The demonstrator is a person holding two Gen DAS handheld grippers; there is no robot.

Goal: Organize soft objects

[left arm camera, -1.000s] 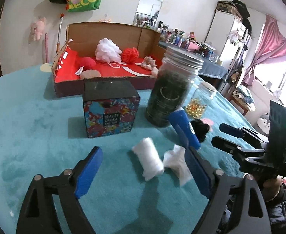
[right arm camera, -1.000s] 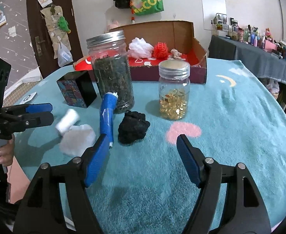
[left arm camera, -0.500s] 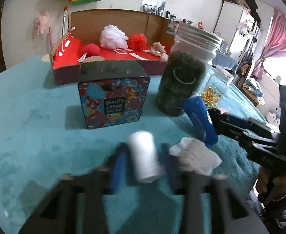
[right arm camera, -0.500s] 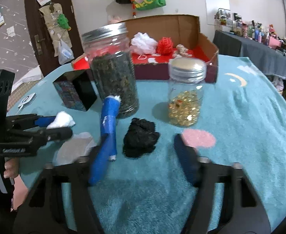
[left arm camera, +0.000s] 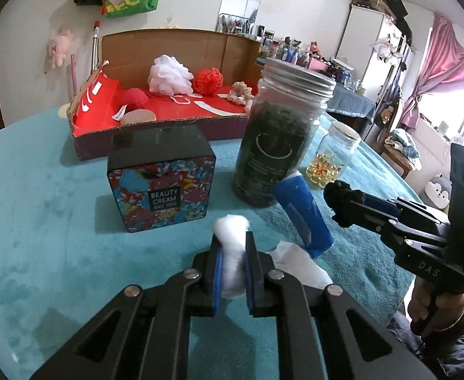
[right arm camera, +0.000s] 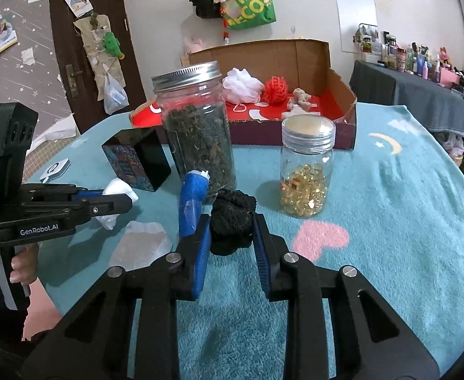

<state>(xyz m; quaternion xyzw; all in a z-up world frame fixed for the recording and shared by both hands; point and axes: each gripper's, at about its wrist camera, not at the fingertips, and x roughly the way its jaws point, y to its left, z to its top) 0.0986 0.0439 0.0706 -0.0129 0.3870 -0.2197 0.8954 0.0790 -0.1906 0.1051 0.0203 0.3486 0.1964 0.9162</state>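
A round table under a fuzzy teal cloth [right arm camera: 406, 209] carries everything. At its far edge lies a shallow cardboard box with a red lining [left arm camera: 105, 117], holding a white mesh bath puff [left arm camera: 169, 74], a red knitted ball [left arm camera: 208, 81] and a few smaller soft pieces. Nearer stands a tall glass jar of dark dried leaves with a metal screw lid [right arm camera: 197, 126], and to its right in the right wrist view a smaller glass jar of golden capsules [right arm camera: 306, 164]. A black square tin with a floral "Beauty Cream" side [left arm camera: 160, 177] sits left of the tall jar. A blue tube [right arm camera: 191, 205] lies against the tall jar's foot, with a crumpled white tissue [left arm camera: 301, 269] just beside it.

The left gripper [left arm camera: 232, 269] is clamped on a white cotton roll [left arm camera: 232, 243], squeezing its middle. The right gripper [right arm camera: 232, 237] has just been closing, and its blue pads [right arm camera: 202, 253] now press both sides of a black fluffy scrunchie [right arm camera: 232, 221], which rests in front of the tall jar
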